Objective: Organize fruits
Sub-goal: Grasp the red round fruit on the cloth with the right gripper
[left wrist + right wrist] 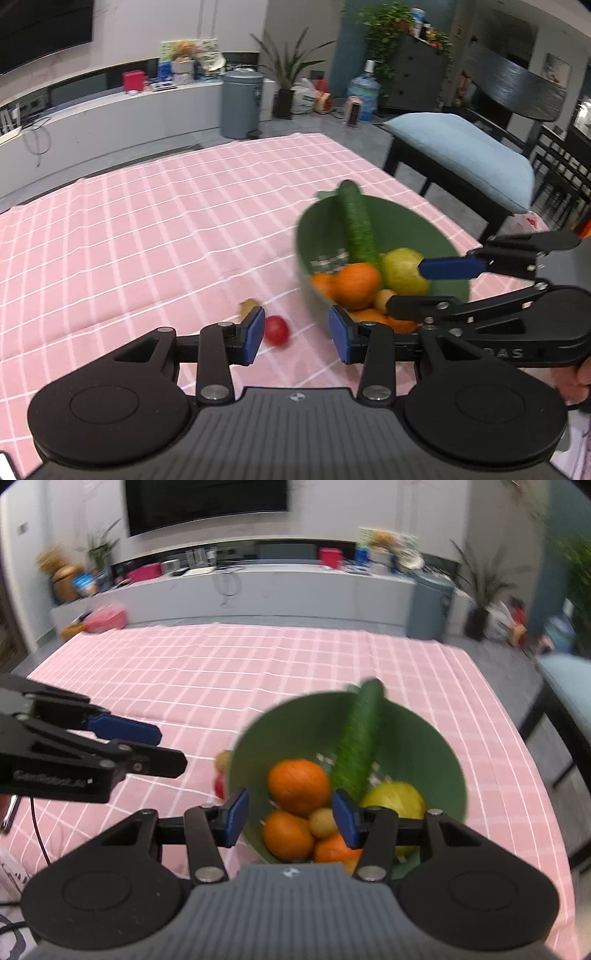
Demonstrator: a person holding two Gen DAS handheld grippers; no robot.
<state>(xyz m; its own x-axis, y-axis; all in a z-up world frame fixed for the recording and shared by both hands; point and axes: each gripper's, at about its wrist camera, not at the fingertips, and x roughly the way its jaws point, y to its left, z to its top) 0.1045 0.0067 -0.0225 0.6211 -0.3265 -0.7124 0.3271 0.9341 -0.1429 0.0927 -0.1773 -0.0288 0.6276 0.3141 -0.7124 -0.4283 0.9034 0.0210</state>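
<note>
Lying on the pink checked cloth (147, 221) are a small yellowish fruit (248, 305) and a red fruit (276, 329), before the left gripper (296, 334), fingers spread. Rightward, the green bowl (424, 738) holds oranges (298, 785), a cucumber (360, 738), a yellow-green fruit (395, 799); the right gripper (291, 818) hovers over it, spread, empty.

We see even, soft indoor light without hard shadows; motion blur smears the green bowl (388, 229) at 3 o'clock, and fisheye bending darkens every corner.
</note>
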